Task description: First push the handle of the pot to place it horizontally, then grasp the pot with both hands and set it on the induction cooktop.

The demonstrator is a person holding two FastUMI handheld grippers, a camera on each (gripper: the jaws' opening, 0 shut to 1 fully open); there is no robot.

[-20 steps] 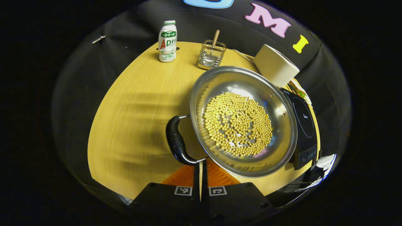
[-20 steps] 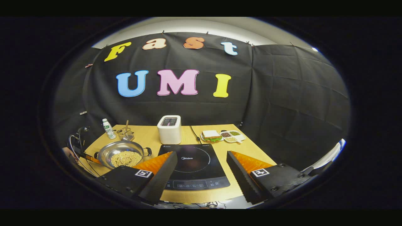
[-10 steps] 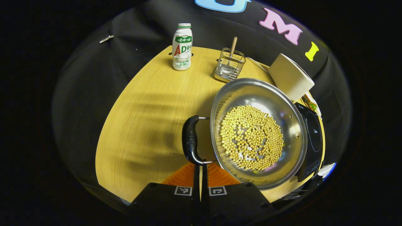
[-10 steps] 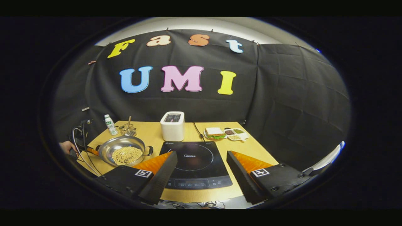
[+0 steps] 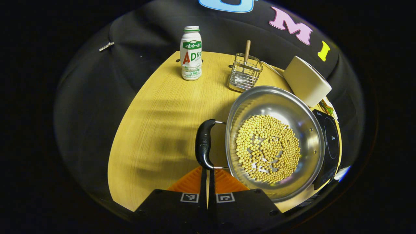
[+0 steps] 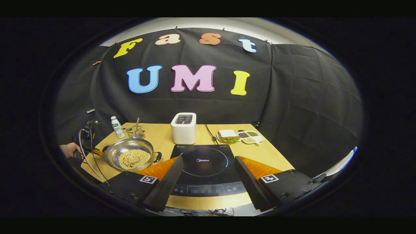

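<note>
Steel pot (image 5: 276,143) of yellow beans (image 5: 268,148) on the wooden table (image 5: 156,123), just left of the induction cooktop (image 6: 206,169), not yet on it; near black handle (image 5: 203,144) just ahead of the left gripper (image 5: 207,174), fingers pressed together with nothing between; right gripper (image 6: 208,174) above the cooktop's front edge, fingers spread wide, holding nothing; beyond the pot, a drink bottle (image 5: 191,53), wire rack (image 5: 244,73) and white toaster (image 6: 184,128).
</note>
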